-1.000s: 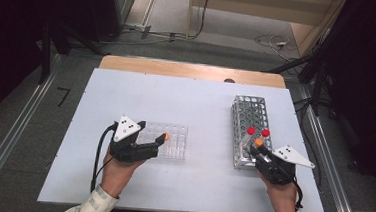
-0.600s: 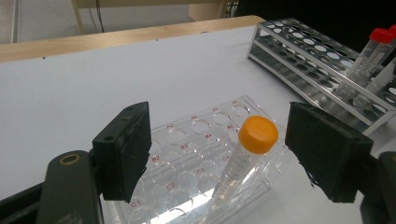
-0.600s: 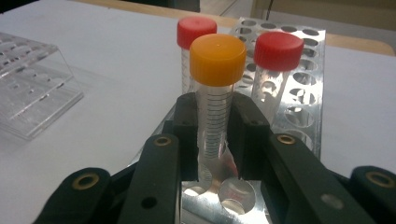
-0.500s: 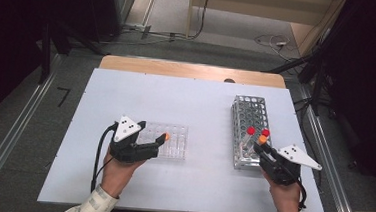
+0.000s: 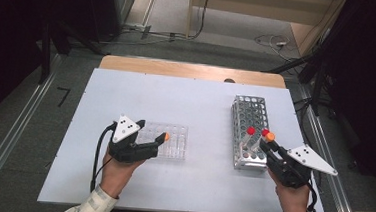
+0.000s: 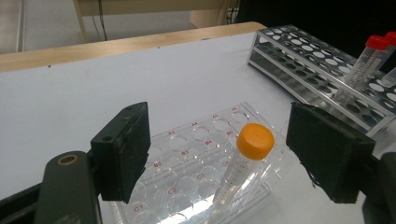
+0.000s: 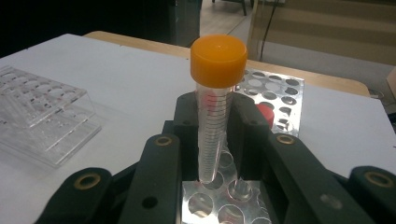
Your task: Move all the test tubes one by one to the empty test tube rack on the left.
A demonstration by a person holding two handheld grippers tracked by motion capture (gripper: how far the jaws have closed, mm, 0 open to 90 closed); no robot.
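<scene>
Right gripper (image 7: 215,140) clamped on an orange-capped tube (image 7: 215,107), tip just above the metal rack (image 5: 249,121), red-capped tube (image 7: 266,114) half hidden behind, left gripper (image 6: 233,154) spread around another orange-capped tube (image 6: 245,161) in the clear rack (image 6: 187,154).

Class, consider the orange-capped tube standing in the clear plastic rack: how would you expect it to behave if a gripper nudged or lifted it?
The orange-capped tube already leans in the clear rack, so a nudge would probably rock it in its well. It looks empty, so likely light. Its smooth round wall may slip between the jaws, and would probably roll if laid flat.
</scene>
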